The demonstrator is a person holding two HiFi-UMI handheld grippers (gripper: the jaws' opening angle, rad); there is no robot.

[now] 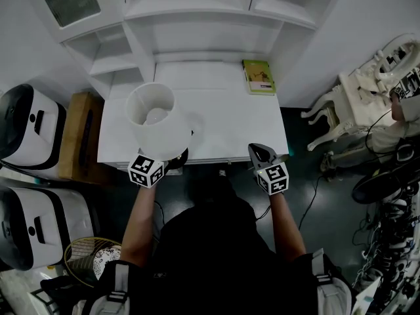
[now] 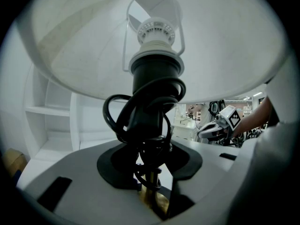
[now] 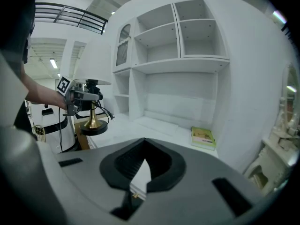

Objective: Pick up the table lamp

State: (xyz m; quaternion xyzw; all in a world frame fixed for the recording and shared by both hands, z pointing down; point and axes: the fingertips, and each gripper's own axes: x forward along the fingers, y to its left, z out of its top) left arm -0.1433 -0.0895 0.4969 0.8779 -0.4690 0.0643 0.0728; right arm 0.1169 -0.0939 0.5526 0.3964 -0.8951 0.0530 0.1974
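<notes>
The left fingers (image 2: 79,182) are clamped, part-open, on the lamp (image 1: 156,118) by its thin brass stem (image 2: 150,195), just under the black cord (image 2: 115,121) wound round the neck. The base (image 3: 93,126) is at the front left corner of the surface (image 1: 223,123), and I cannot tell whether it has cleared it. The right fingers (image 3: 164,165) are closed tip to tip on nothing, well apart from the lamp. The wide shade (image 2: 70,46) makes the load top-heavy, so a grip this low on a smooth stem could let it swing or twist. If the fingers bear partly on cord, it may slide. A loose loop could snag, and a slip here would likely send the lamp off the front edge
</notes>
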